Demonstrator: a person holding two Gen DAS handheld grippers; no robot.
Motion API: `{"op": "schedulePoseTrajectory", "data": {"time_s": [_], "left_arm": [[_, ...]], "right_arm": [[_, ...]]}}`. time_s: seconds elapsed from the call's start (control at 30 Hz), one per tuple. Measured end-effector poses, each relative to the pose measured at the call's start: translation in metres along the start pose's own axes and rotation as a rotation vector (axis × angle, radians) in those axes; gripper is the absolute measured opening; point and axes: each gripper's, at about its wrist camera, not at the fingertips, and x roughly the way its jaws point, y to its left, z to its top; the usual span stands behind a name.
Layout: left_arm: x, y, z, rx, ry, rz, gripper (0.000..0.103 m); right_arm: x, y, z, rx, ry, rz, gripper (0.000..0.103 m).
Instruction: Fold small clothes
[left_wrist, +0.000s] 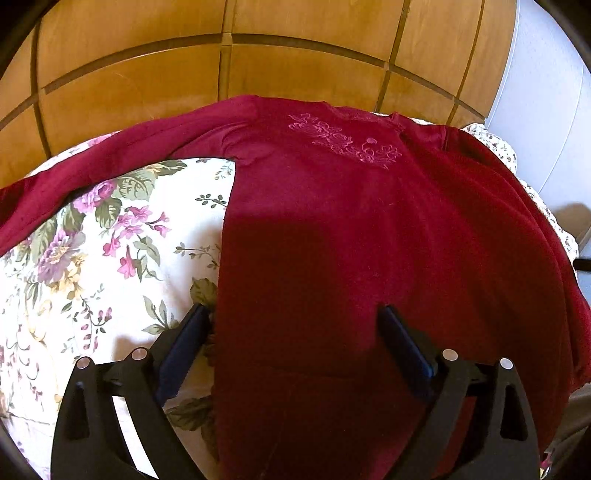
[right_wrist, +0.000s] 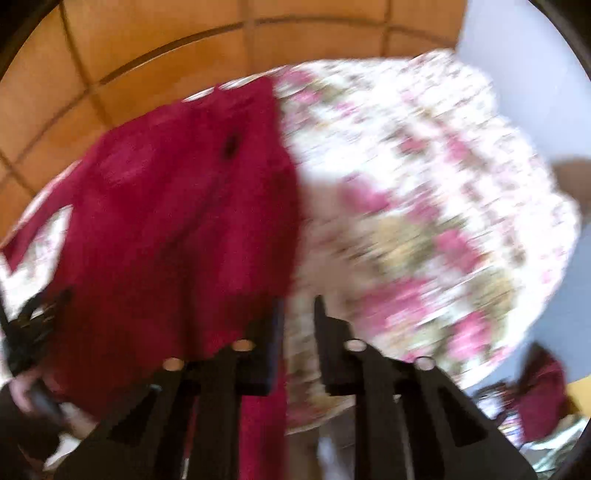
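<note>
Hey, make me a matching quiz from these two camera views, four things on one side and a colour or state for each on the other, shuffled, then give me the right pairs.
Column one:
1. Top
2. Cloth under the top
3. Left tongs
4. Panels behind the table

Column two:
A. Wide open, straddling the top's side edge
B. Golden-brown wood
C. Dark red, with an embroidered flower motif
D. White with a pink and green flower print

Pairs: 1-C, 2-D, 3-A, 4-B
</note>
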Motion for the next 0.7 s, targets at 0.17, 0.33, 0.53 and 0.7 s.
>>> {"op": "schedulePoseTrajectory", "data": {"time_s": [0.17,0.33,0.53,0.7], "left_arm": [[0.004,-0.001,0.001,0.005,0.001,0.004,0.094],[0.005,-0.002,0.001,0.009,0.002,0.006,0.096],[0.006,-0.002,0.001,0.006,0.0,0.0,0.097],[0.005,0.0,0.0,-0.001,0.0,-0.011,0.097]], "right_arm": [[0.024,-0.05,0.027,0.133,0.018,0.014,0.003],[0.017,-0.062,0.022,0.29,0.061,0.364,0.062],[0.012,0.006,0.0,0.064,0.125,0.344,0.062],[0.041,0.01,-0.009,-0.003,0.213,0.25,0.014]]}}
